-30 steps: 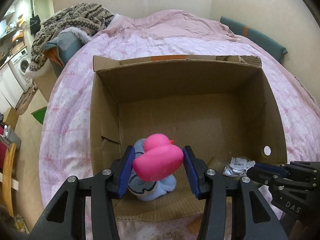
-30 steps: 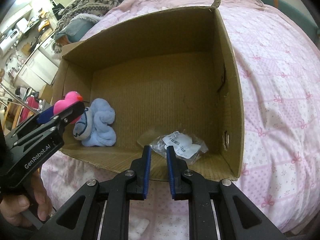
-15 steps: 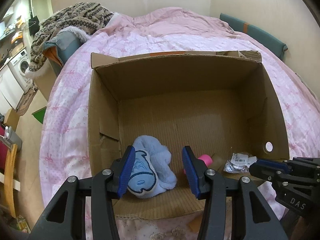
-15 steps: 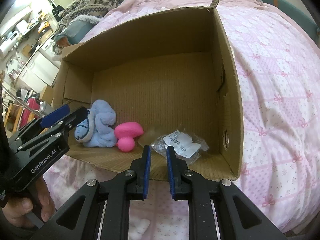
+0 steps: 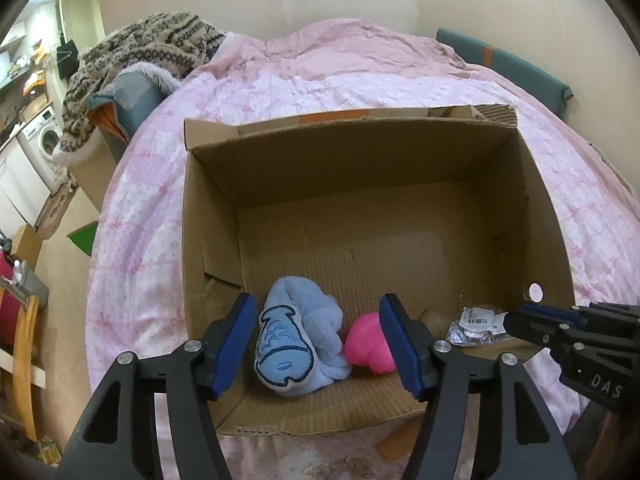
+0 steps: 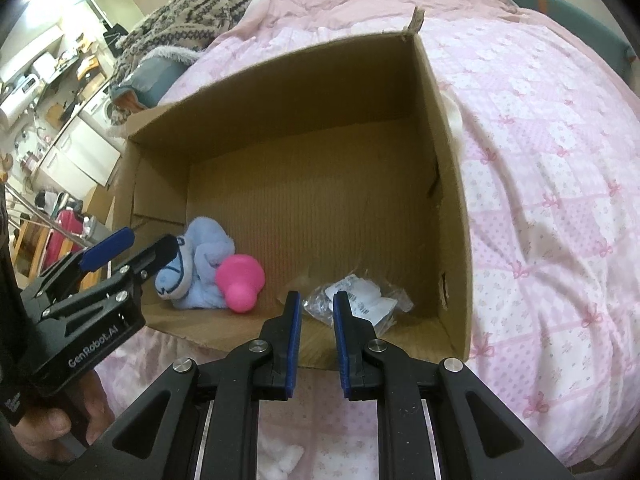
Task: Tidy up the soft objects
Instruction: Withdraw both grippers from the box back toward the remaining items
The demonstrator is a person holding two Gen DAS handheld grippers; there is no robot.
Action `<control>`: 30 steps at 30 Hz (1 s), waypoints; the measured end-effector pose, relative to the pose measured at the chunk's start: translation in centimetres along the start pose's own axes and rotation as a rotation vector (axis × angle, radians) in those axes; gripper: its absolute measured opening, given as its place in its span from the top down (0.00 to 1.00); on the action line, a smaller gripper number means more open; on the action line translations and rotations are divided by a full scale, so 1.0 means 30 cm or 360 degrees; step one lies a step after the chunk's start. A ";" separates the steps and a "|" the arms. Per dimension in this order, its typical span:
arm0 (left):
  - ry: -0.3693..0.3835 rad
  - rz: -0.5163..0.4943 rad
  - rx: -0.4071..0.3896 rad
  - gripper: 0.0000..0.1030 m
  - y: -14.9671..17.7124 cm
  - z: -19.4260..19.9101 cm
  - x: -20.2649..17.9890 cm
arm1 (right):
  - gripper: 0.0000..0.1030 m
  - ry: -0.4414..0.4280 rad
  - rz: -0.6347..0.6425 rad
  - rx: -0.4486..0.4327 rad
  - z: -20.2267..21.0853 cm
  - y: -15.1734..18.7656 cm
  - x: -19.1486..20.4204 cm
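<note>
A cardboard box [image 5: 212, 216] is sitting open on a bed covered by a pink quilt [image 5: 320, 88], and the soft things are lying on its floor along the near wall. In the left wrist view, the left gripper [image 5: 318, 344] is hovering above the near rim with its jaws standing wide apart, holding nothing; between them, lower in the box, a light blue plush toy [image 5: 296, 344] is lying at about 6 o'clock, and a pink rubber duck [image 5: 366, 344] is resting tipped over just beside it at its 3 o'clock, touching the plush. A crinkled clear plastic packet [image 5: 476, 322] with a barcode label is lying farther toward 4 o'clock, near the right wall. The right gripper [image 6: 314, 320] is hanging over the near rim in front of that packet [image 6: 360, 304], its jaws sitting close with a narrow gap between them, gripping nothing. A patterned knit blanket [image 5: 144, 48] is heaped at 10 o'clock beyond the bed.
</note>
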State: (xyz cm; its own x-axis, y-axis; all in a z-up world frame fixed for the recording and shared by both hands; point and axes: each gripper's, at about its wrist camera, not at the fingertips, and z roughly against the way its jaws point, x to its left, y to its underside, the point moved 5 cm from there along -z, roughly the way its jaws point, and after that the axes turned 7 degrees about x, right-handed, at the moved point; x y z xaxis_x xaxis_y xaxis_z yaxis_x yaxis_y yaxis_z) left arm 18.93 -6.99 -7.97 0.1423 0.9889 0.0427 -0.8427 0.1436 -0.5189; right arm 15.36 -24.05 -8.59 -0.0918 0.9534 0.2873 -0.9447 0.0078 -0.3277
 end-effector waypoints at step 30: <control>0.0049 0.0034 -0.0066 0.32 0.069 0.192 0.023 | 0.22 -0.0005 -0.0032 -0.0295 0.194 0.025 0.010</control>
State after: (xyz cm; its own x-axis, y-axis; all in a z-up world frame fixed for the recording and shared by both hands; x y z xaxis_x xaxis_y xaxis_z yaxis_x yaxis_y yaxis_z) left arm 14.28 -5.80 -4.10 0.1410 0.9900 0.0053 -0.8236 0.1202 -0.5543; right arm 12.80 -25.50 -3.51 -0.0746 0.9516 0.2982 -0.8722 0.0827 -0.4821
